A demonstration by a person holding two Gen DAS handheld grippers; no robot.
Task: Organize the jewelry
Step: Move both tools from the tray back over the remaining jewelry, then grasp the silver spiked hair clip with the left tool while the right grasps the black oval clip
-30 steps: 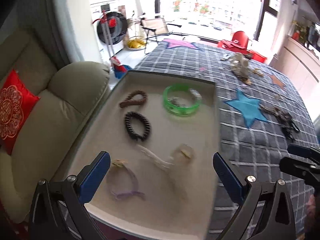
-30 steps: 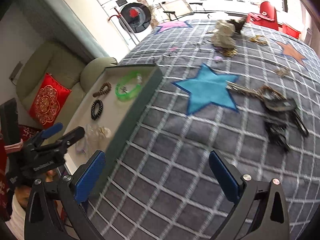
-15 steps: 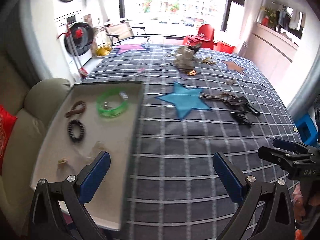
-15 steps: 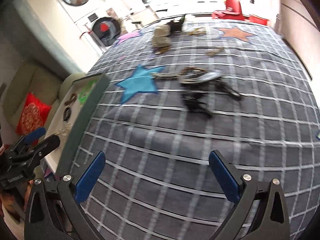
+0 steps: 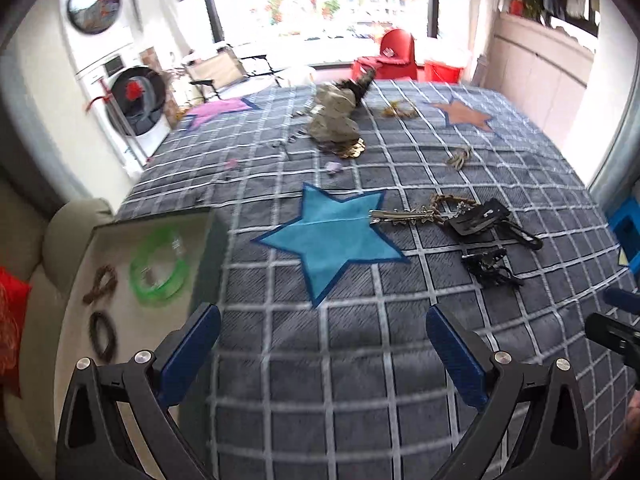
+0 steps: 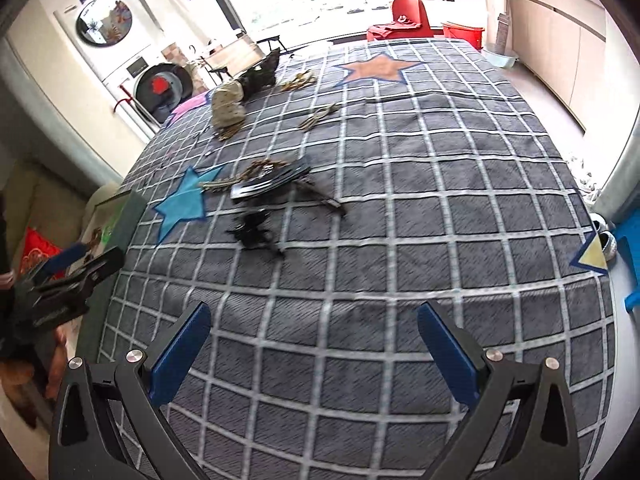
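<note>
Both grippers, left (image 5: 322,350) and right (image 6: 312,346), gape wide and hold nothing. Loose jewelry (image 5: 460,220) lies beside the blue star (image 5: 332,246); the tray (image 5: 80,320) sits far left. The next reach should single out one piece. A second ago the left camera faced the tray.

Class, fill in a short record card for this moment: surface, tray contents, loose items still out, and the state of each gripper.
surface: grey checked cover with star patches
tray: green bangle, brown bead bracelet, dark bead bracelet
loose items: silver hair clip, black clips, gold pieces
left gripper: open, empty
right gripper: open, empty
</note>
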